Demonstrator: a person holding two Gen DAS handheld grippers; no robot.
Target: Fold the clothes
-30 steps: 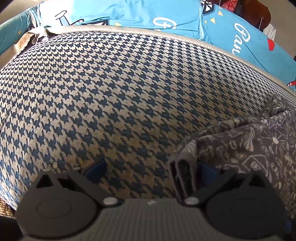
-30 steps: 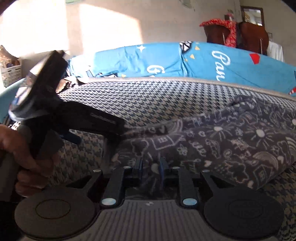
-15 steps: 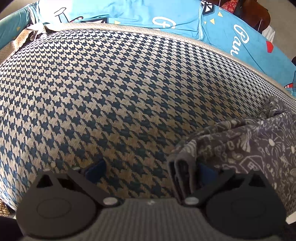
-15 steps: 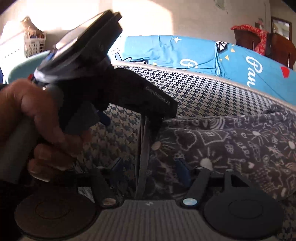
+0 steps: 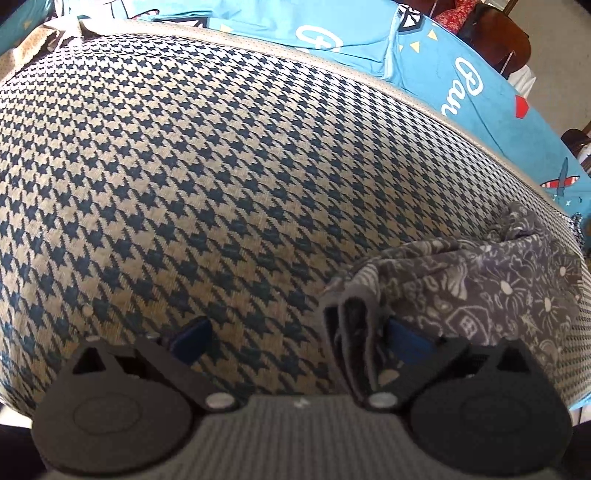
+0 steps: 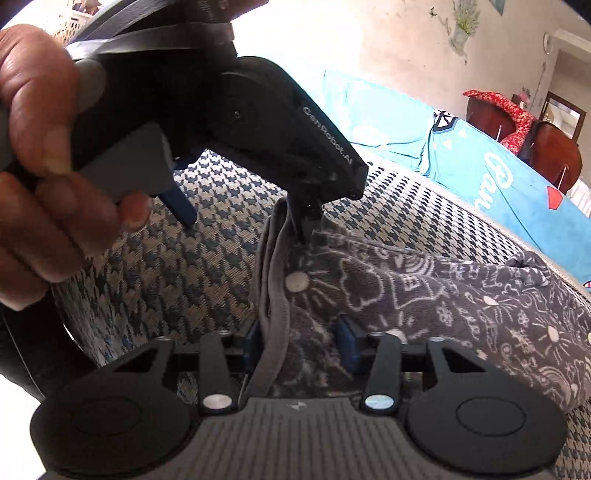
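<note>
A grey garment with white doodle print (image 5: pixel 480 288) lies folded on a houndstooth cover (image 5: pixel 184 166). My left gripper (image 5: pixel 299 336) is open wide, and the garment's layered edge rests against the inside of its right finger (image 5: pixel 406 339). In the right wrist view the same garment (image 6: pixel 443 295) runs off to the right. My right gripper (image 6: pixel 301 341) straddles its hemmed edge, jaws closing with the bunched cloth between them. A hand (image 6: pixel 44 166) holds the left gripper (image 6: pixel 243 225) just beyond, one finger tip touching the garment's edge.
The houndstooth cover (image 6: pixel 207 280) spreads bare to the left of the garment. Bright blue printed bedding (image 5: pixel 332 33) runs along its far edge. A dark wooden chair draped with red cloth (image 6: pixel 517 118) stands at the back right by the wall.
My right gripper let go of the cloth, slid left along the garment's edge up to the left gripper, rolled, and its jaws have narrowed again. The left gripper stays open in place.
</note>
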